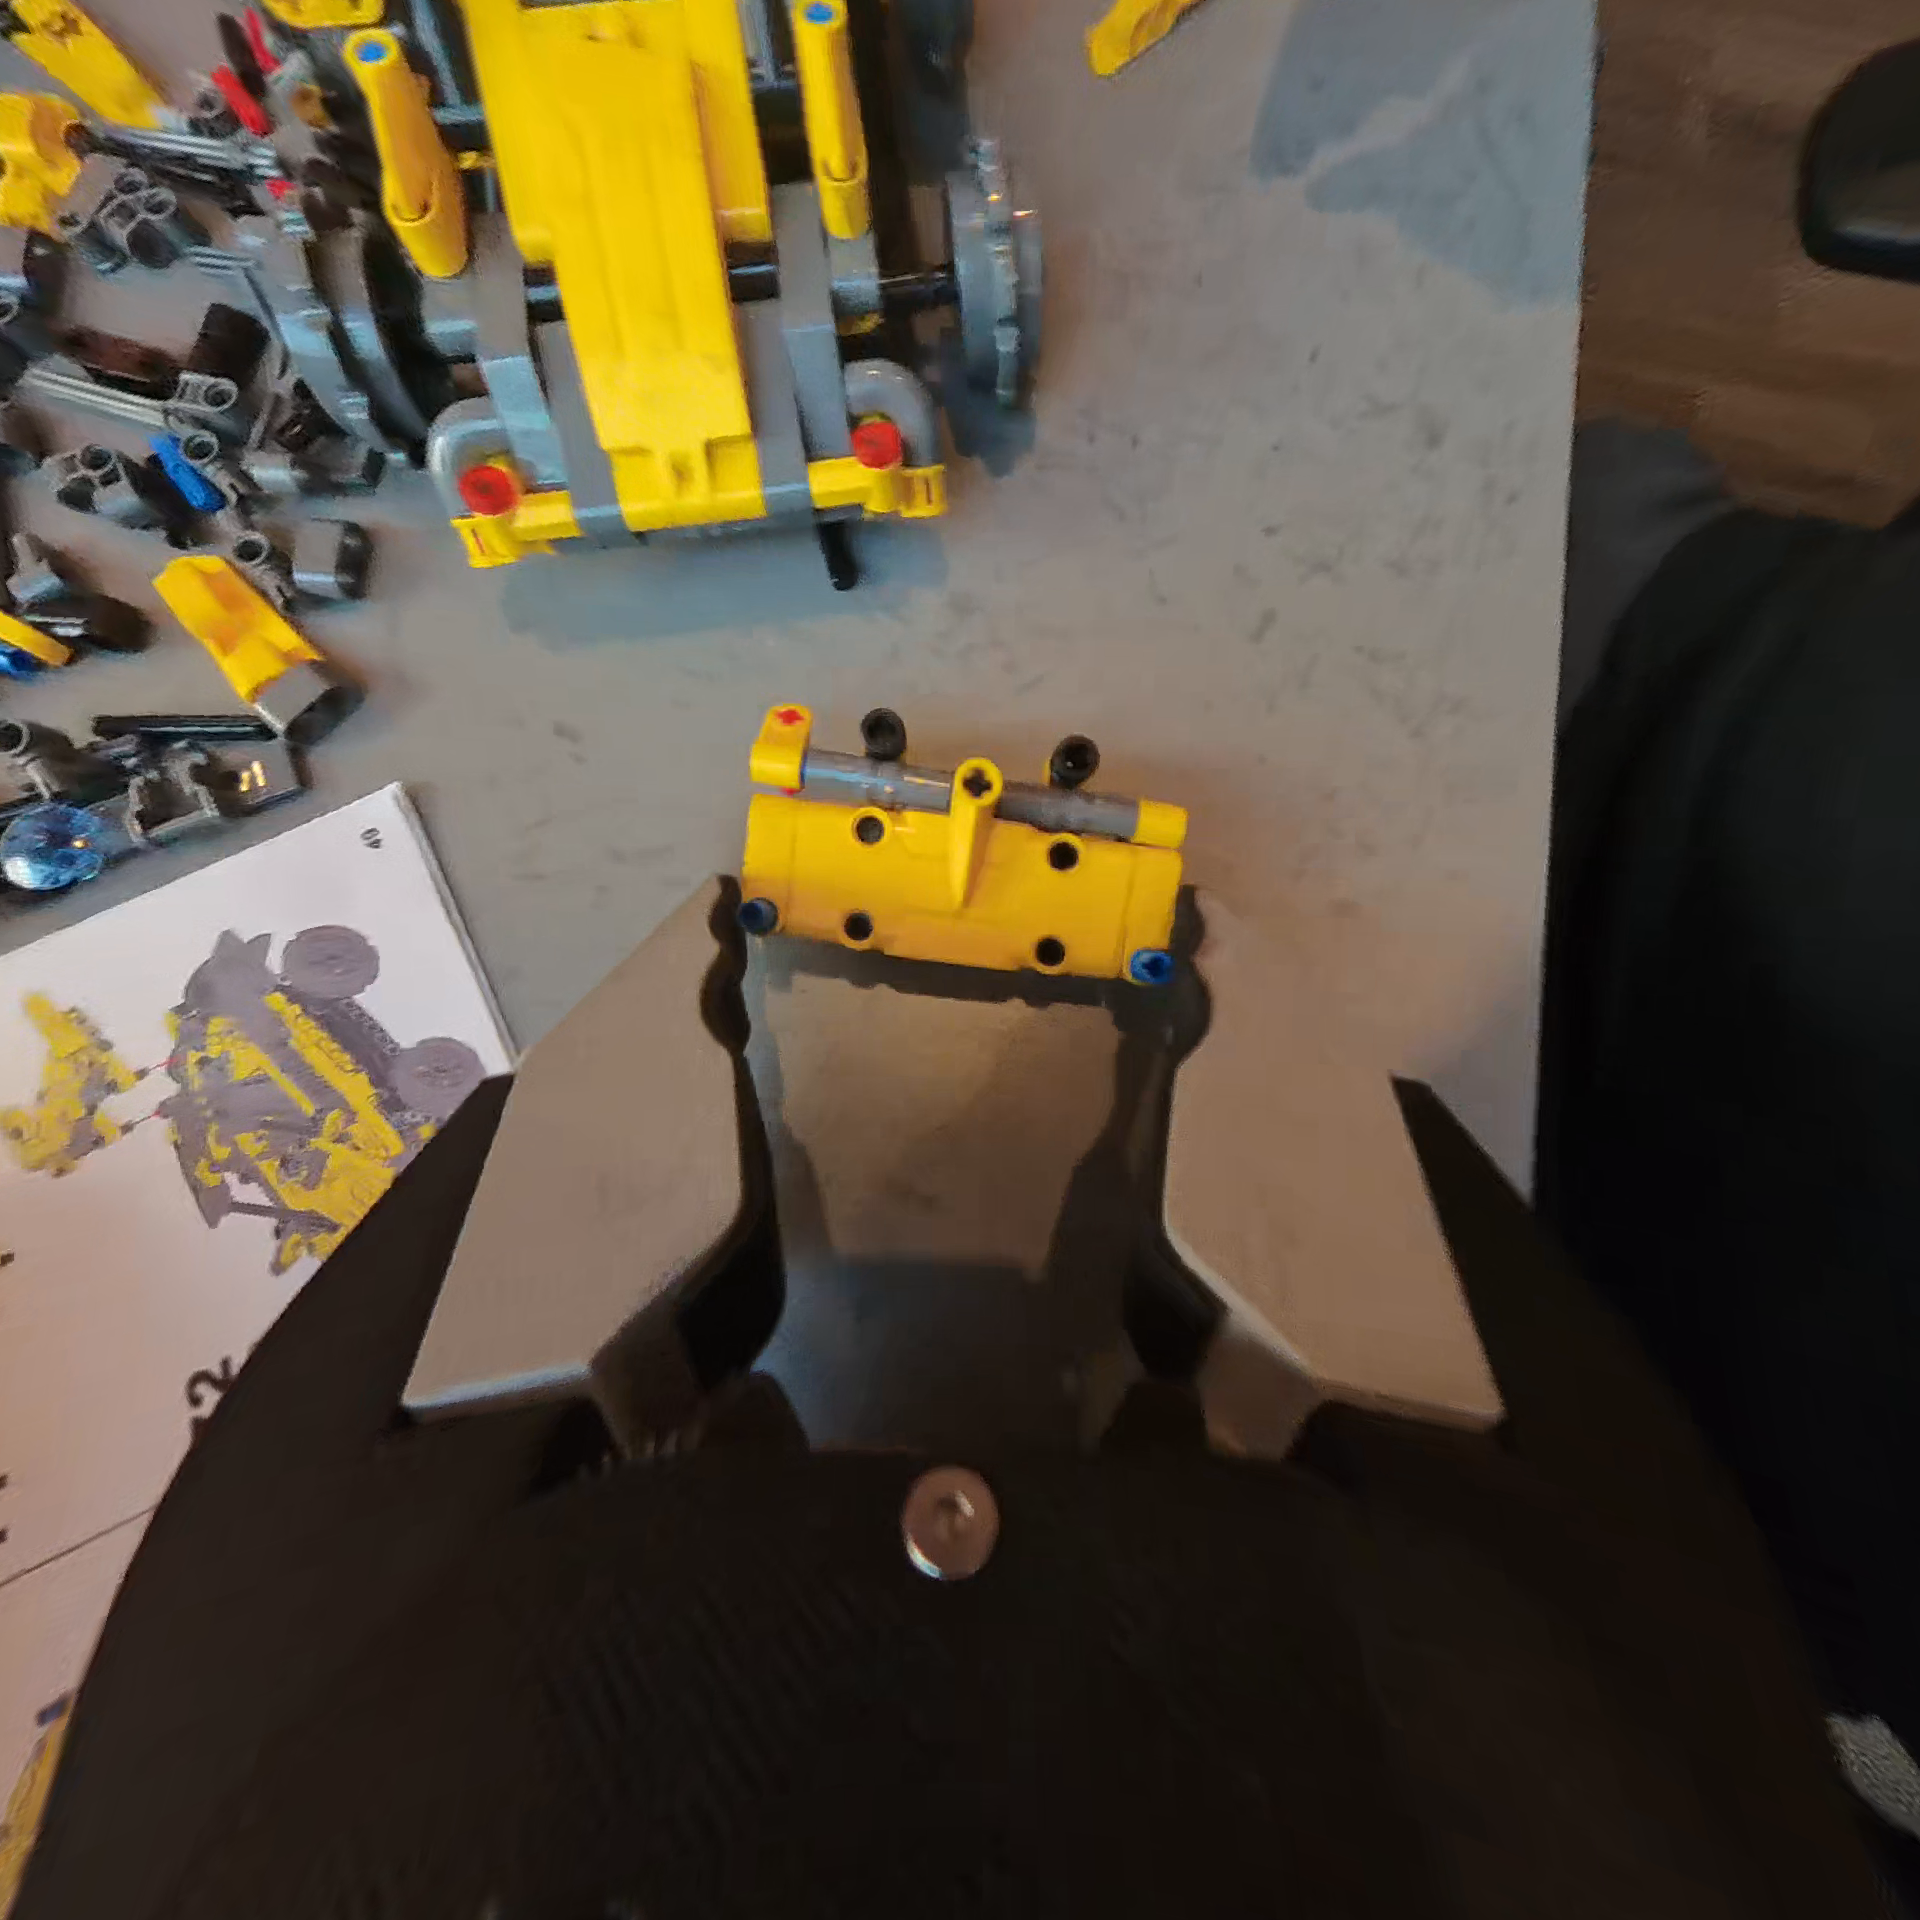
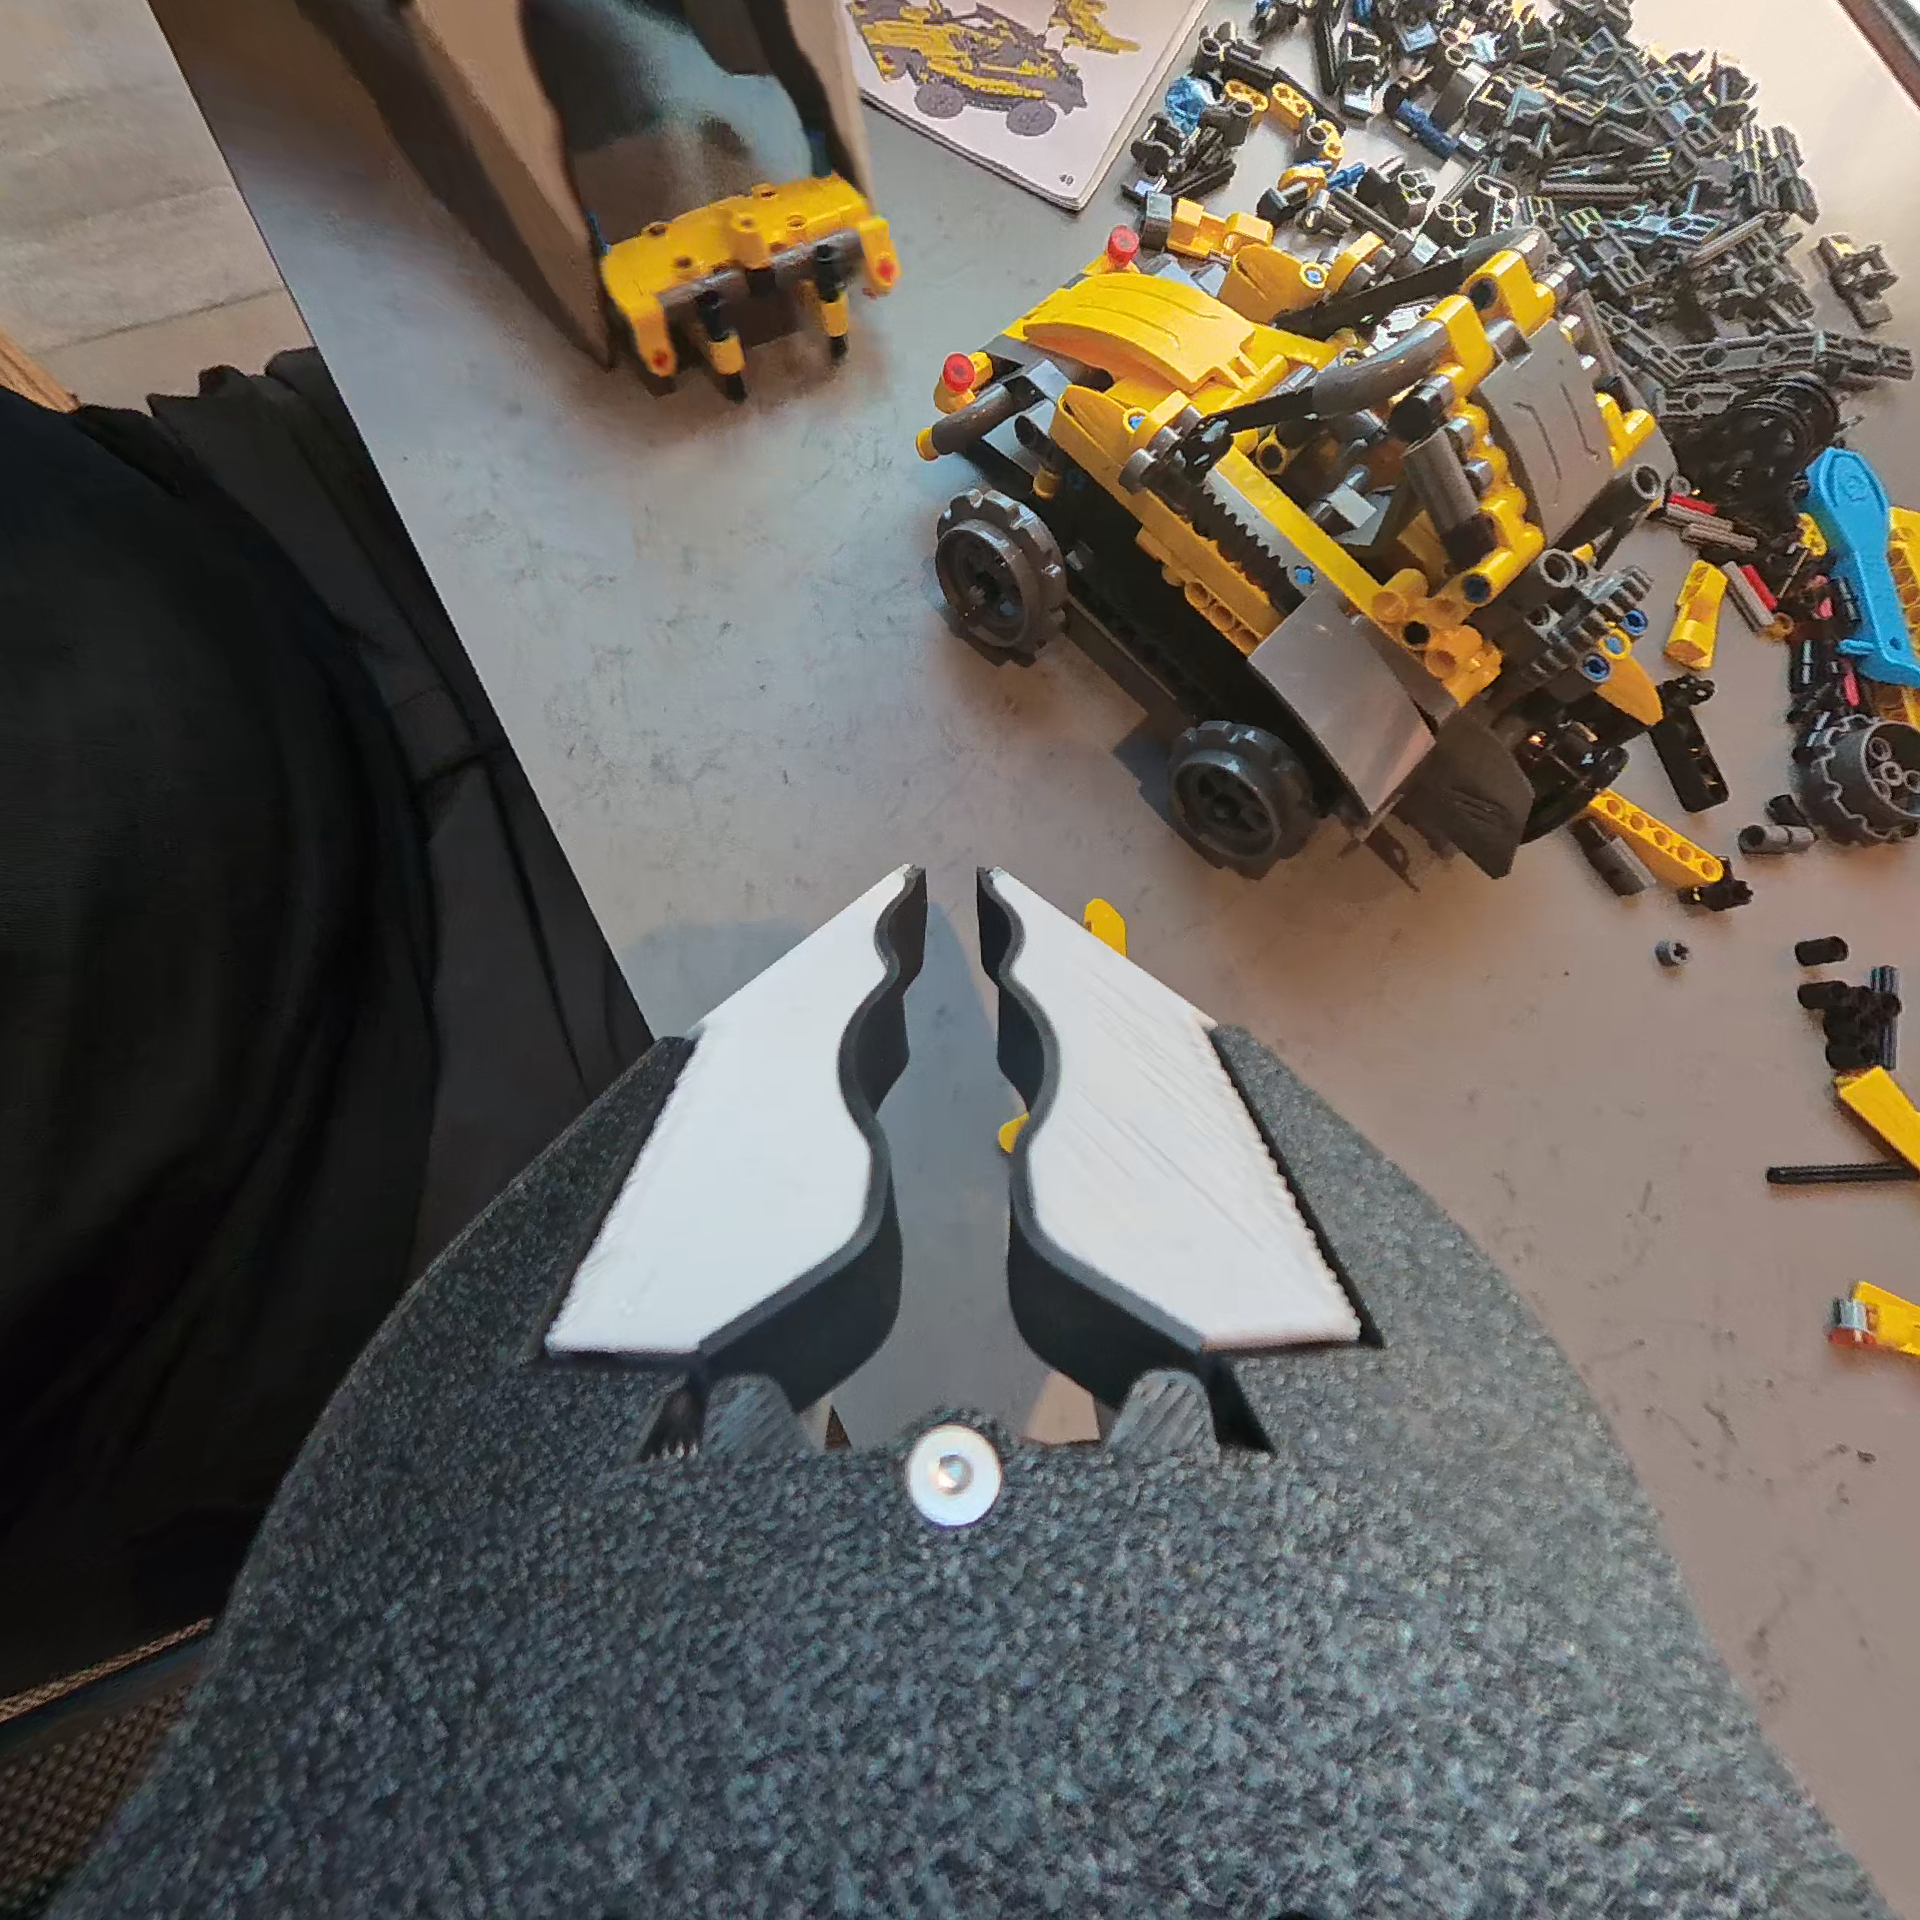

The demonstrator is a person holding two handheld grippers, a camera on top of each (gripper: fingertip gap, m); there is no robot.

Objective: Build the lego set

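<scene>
My left gripper [image 1: 956,920] is shut on a small yellow brick assembly [image 1: 966,883] with a grey axle, black pins and blue pins, held by its ends above the grey table [image 1: 1299,571]. The right wrist view shows that assembly [image 2: 748,239] in the left gripper at the top left. My right gripper [image 2: 951,883] has its fingertips almost together above the table, with nothing seen between them. A small yellow piece [image 2: 1107,920] peeks out from behind its right finger. A half-built yellow and grey vehicle model [image 2: 1299,540] stands on the table beyond both grippers and also shows in the left wrist view [image 1: 644,291].
Several loose black, grey, yellow and blue parts [image 2: 1610,156] are heaped past the model and also lie at the left [image 1: 135,416]. An open instruction booklet [image 1: 208,1091] lies near the left gripper. A blue tool [image 2: 1860,561] lies at the right. A person in dark clothing [image 2: 208,831] sits at the table edge. There is about 20 cm between the tips of the two grippers. The small yellow piece [image 2: 1107,920] sits 6 cm or so from the ends of my right fingers. The left camera catches it too, in the left wrist view [image 1: 1092,50].
</scene>
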